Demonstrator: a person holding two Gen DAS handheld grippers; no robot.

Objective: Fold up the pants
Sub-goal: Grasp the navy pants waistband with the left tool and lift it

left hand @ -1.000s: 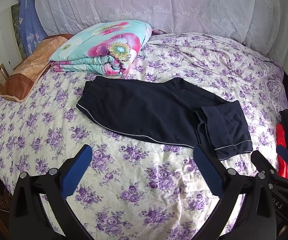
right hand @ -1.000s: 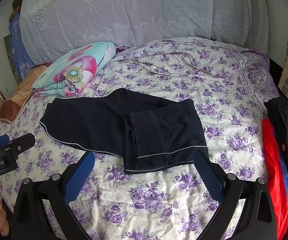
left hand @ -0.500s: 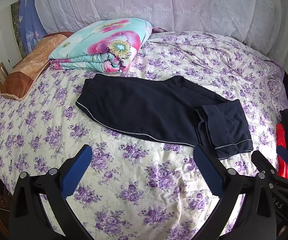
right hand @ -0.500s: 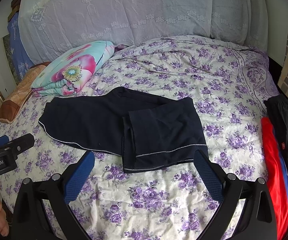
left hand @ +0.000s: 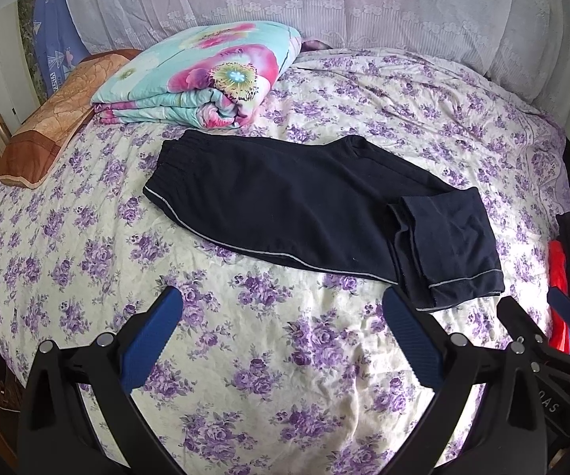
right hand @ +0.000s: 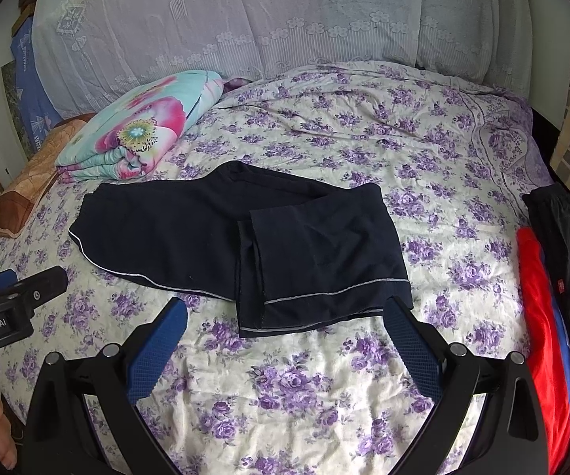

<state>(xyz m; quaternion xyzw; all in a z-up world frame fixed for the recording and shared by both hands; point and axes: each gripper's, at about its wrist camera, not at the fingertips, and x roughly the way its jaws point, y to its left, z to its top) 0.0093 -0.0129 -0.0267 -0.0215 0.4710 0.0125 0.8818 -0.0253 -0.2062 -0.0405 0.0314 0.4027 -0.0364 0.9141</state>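
Dark navy pants (left hand: 293, 206) with a thin light side stripe lie flat on the purple-flowered bedsheet (left hand: 269, 364), waistband to the left, leg ends folded back over at the right. They also show in the right wrist view (right hand: 221, 237). My left gripper (left hand: 281, 316) is open and empty, held above the sheet in front of the pants' near edge. My right gripper (right hand: 285, 328) is open and empty, just in front of the folded leg ends (right hand: 324, 261). The right gripper's fingers (left hand: 522, 316) show at the right of the left wrist view.
A folded floral quilt (left hand: 206, 75) lies behind the waistband. A brown pillow (left hand: 51, 126) sits at the left edge. Red and dark clothes (right hand: 542, 297) are stacked at the bed's right edge. White lace-covered pillows (right hand: 245, 19) line the headboard.
Both grippers have moved slightly forward toward the pants, which now sit a bit lower and larger in view. The pants have not moved.
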